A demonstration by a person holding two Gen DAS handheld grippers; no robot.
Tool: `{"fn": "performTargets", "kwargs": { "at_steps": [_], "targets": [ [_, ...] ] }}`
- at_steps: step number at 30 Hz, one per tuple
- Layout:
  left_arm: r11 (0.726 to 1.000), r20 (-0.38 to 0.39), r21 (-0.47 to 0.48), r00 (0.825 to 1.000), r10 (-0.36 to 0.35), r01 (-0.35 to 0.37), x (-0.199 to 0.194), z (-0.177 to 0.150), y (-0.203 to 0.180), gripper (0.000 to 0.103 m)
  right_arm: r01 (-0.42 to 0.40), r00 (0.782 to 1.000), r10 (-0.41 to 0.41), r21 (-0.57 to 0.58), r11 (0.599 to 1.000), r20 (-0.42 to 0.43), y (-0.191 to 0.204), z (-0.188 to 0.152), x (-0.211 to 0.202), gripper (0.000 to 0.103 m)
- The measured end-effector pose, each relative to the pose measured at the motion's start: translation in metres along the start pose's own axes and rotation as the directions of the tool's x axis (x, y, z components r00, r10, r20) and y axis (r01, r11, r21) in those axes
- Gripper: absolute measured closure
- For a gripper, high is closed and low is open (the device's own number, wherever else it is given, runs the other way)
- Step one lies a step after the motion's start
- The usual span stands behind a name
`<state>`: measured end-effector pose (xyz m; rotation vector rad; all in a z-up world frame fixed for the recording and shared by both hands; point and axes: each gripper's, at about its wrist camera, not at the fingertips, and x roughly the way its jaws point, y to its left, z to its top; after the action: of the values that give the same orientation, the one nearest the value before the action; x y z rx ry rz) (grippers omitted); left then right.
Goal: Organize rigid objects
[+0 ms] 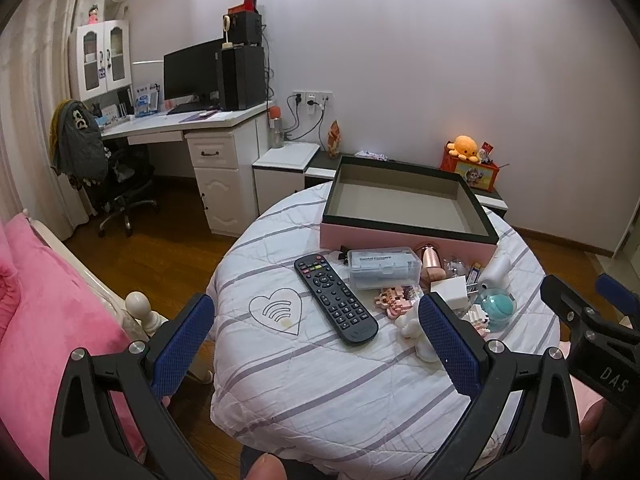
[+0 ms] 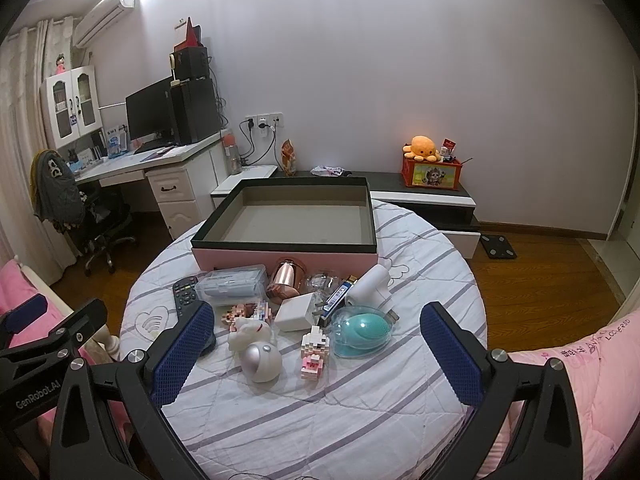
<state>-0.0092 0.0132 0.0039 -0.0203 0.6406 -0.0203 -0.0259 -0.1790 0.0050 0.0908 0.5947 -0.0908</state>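
An open pink box with a black rim (image 1: 412, 236) (image 2: 280, 256) stands empty at the back of a round striped table (image 1: 320, 384) (image 2: 360, 408). In front of it lie a black remote (image 1: 336, 298) (image 2: 185, 294), a clear plastic case (image 1: 383, 268) (image 2: 232, 285), a copper cup (image 2: 285, 280), a white charger (image 2: 294, 314), a teal item in a clear shell (image 2: 362, 330), a white roll (image 2: 370, 282), block figures (image 2: 316, 352) and a silver-white ball (image 2: 261, 362). My left gripper (image 1: 316, 344) is open above the table's near side. My right gripper (image 2: 316, 356) is open, over the small items.
A white desk with a monitor and speakers (image 1: 208, 76) and a black chair (image 1: 116, 184) stand at the left. A low cabinet with an orange plush on a toy crate (image 2: 430, 164) runs along the back wall. A pink bed (image 1: 48, 320) lies at the left.
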Motion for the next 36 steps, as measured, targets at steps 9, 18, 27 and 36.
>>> {"fn": "performTargets", "kwargs": {
  "at_steps": [9, 18, 27, 36],
  "targets": [
    [1.000, -0.012, 0.006, 1.000, 0.009, -0.009, 0.015, 0.000, 0.001, 0.000, 0.009, 1.000, -0.009, 0.002, 1.000, -0.026, -0.004, -0.002, 0.015, 0.000],
    [1.000, -0.098, 0.026, 0.995, -0.012, 0.015, 0.062, -0.014, -0.004, 0.000, 0.053, 0.994, -0.051, 0.027, 0.998, -0.097, -0.025, -0.011, 0.047, 0.000],
    [1.000, -0.189, 0.012, 0.982, 0.010, -0.008, 0.118, -0.026, -0.005, 0.000, 0.064, 0.978, -0.055, 0.037, 0.997, -0.204, -0.039, -0.029, 0.097, 0.000],
    [1.000, -0.267, 0.006, 0.963, 0.031, -0.031, 0.170, -0.031, -0.007, 0.000, 0.071, 0.965, -0.049, 0.077, 0.995, -0.257, -0.054, -0.030, 0.132, 0.000]
  ]
}}
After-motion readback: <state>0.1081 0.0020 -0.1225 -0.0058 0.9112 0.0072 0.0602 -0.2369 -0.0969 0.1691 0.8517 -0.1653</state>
